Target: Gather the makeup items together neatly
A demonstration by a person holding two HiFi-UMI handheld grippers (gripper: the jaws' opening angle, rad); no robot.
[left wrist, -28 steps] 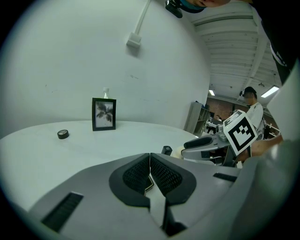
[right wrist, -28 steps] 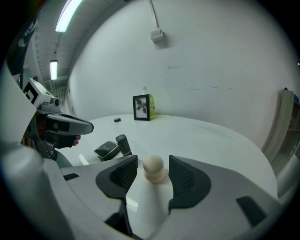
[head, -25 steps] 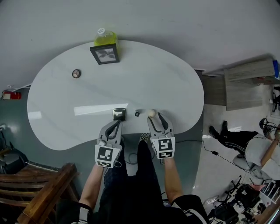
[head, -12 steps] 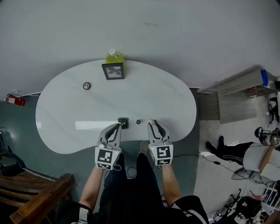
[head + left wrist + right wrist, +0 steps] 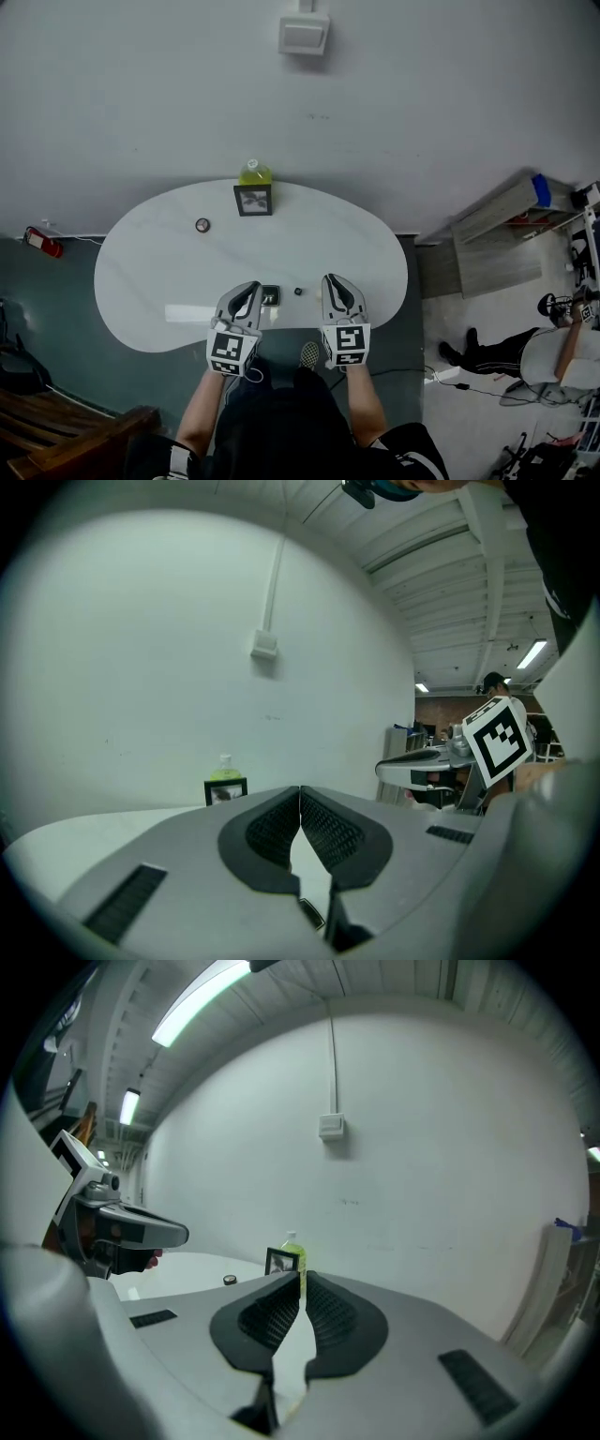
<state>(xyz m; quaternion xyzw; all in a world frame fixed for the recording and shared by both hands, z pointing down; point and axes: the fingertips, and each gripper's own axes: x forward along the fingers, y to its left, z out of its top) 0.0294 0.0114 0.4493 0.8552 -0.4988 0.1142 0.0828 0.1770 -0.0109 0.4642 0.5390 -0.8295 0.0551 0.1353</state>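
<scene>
On the white kidney-shaped table (image 5: 150, 281) lie a black square compact (image 5: 270, 295) and a tiny dark item (image 5: 298, 292) near the front edge. A small round compact (image 5: 202, 225) (image 5: 230, 1280) lies far back on the left. My left gripper (image 5: 247, 291) (image 5: 300, 790) hovers over the front edge beside the square compact, shut, with its pads touching and nothing between them. My right gripper (image 5: 332, 282) (image 5: 301, 1277) hovers right of the tiny item. Its jaws have just been closing and now stand shut on nothing.
A framed picture (image 5: 253, 200) (image 5: 279, 1262) stands at the table's back edge with a yellow-green bottle (image 5: 253, 172) (image 5: 225, 772) behind it. A wall box (image 5: 304, 34) hangs above. A wooden cabinet (image 5: 497, 234) and a seated person (image 5: 548, 342) are at the right.
Both grippers have risen off the table and the table looks smaller. The right jaws have closed. The pale ball seen at the right gripper's tips is out of sight.
</scene>
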